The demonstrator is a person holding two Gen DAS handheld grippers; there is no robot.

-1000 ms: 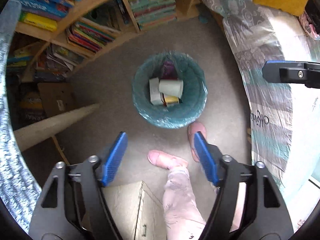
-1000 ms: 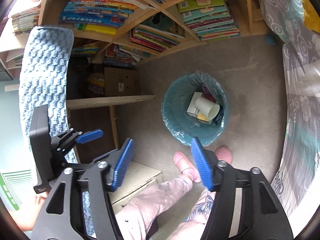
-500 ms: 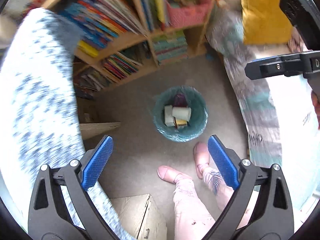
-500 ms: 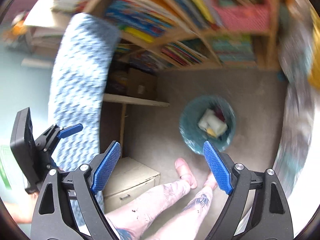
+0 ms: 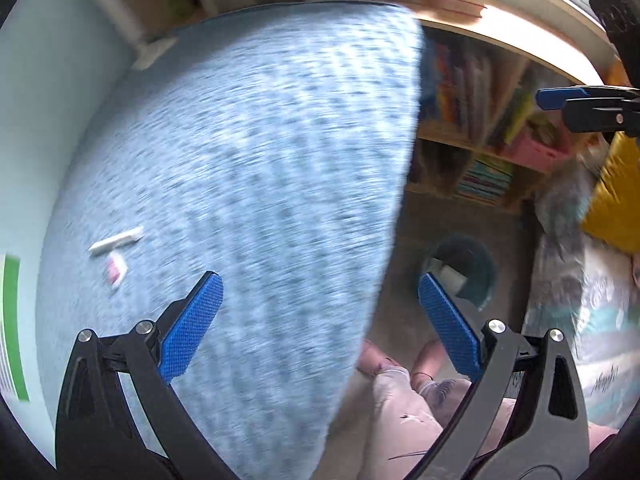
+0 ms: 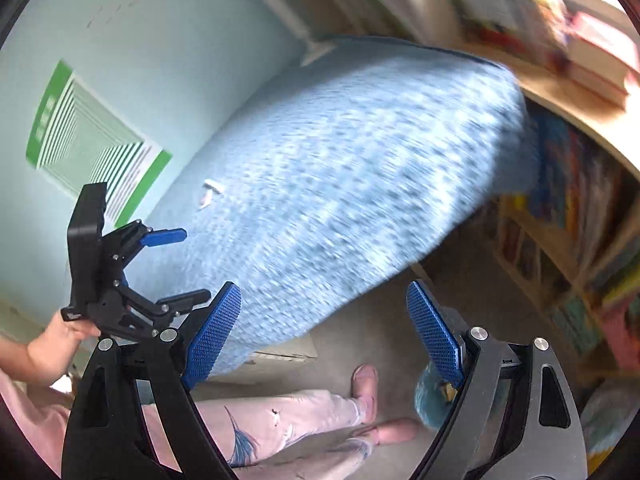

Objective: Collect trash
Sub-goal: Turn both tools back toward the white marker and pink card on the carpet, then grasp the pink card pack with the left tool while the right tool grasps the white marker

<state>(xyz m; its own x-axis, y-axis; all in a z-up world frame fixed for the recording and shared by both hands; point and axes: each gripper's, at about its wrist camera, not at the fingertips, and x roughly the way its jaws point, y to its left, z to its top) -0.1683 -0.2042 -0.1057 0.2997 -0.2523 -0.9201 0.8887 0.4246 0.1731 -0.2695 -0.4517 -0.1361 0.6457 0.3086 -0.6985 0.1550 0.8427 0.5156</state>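
Note:
Two small pieces of trash, a white strip [image 5: 116, 241] and a pink-white scrap [image 5: 115, 270], lie on a blue knitted table cover [image 5: 260, 168]; they also show in the right wrist view [image 6: 211, 192]. My left gripper [image 5: 320, 320] is open and empty above the cover's edge. My right gripper [image 6: 324, 330] is open and empty. The teal trash bin [image 5: 476, 268] with paper in it stands on the floor; in the right wrist view [image 6: 430, 396] my finger mostly hides it. The left gripper shows in the right wrist view [image 6: 176, 268], open.
Wooden bookshelves [image 5: 480, 120] full of books stand behind the bin. A bed with a yellow pillow [image 5: 612, 196] is at the right. The person's legs and pink slippers [image 6: 364, 380] are on the grey floor. A light blue wall [image 6: 140, 60] is behind the table.
Both grippers have swung up and left, away from the bin toward the blue covered table. The trash pieces on the cover have come into view. Both views are motion-blurred.

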